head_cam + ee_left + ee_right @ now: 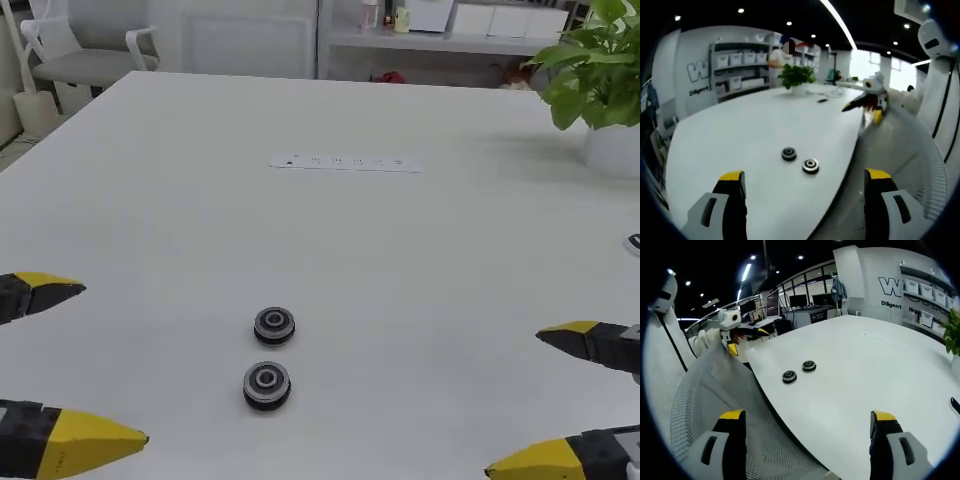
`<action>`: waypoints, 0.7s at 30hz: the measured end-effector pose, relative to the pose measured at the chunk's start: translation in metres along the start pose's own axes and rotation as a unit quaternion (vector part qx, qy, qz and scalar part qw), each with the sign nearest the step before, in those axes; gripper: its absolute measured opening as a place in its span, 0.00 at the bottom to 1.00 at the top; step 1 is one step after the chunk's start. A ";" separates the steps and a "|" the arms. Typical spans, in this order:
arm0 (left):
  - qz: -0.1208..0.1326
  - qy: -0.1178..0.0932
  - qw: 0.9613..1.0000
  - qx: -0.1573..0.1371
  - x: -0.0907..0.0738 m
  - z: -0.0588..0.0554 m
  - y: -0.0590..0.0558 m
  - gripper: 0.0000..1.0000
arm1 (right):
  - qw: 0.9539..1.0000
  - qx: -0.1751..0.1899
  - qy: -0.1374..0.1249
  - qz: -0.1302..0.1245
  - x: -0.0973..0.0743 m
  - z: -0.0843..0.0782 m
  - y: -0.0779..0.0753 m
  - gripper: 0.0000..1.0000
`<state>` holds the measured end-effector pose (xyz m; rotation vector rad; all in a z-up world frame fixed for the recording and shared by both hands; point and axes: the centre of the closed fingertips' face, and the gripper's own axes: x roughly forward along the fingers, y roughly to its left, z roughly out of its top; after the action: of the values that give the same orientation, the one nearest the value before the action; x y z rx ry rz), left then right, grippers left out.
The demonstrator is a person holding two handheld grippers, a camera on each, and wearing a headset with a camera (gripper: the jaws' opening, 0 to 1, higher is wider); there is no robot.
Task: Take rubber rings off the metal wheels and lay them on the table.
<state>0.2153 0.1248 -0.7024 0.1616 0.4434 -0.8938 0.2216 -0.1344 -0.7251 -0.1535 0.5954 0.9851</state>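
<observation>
Table [400, 250]: a wide white top that takes up most of the room in front of the person. Most of it is bare, and the work lies towards its near edge.
Shelving [440, 30]: stands against the back wall past the far end of the table, with white boxes and a few small bottles on it.
Mesh chair [715, 390]: a pale mesh back, close under the grippers at the table's near side, as the right gripper view shows.
White chair [80, 55]: stands off the far left corner of the table.
Plant [590, 60]: leafy green in a white pot, on the table's far right.
Left gripper [116, 363]: hangs low at the left, above the table. Its yellow-tipped jaws are spread wide with nothing between them, and they point inward towards the wheels without reaching them.
Right gripper [512, 402]: hangs low at the right, facing the left one. Its jaws are likewise spread wide and hold nothing. It is well apart from both wheels.
Socket strip [345, 162]: a flat white panel set into the table's middle, well beyond the wheels.
Far wheel [274, 326]: a small metal wheel on the table between the two grippers, lying flat with its hub up.
Near wheel [267, 385]: just beside the far wheel on the person's side, close to it but not touching.
Rubber rings [247, 387]: a dark band runs round each wheel. Both seem to be still on, and neither lies loose on the table.
</observation>
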 end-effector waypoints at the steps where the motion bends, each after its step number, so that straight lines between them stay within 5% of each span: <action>1: -0.001 0.000 1.000 0.000 0.000 0.000 0.000 1.00 | 1.000 -0.002 0.003 0.000 0.000 0.000 0.000 1.00; 21: -0.071 0.002 0.997 0.032 0.012 0.010 -0.012 1.00 | 1.000 -0.017 0.024 0.006 0.011 0.018 0.019 1.00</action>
<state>0.2150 0.1059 -0.6983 0.1926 0.4342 -1.0479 0.2180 -0.1085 -0.7134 -0.2044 0.6244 1.0062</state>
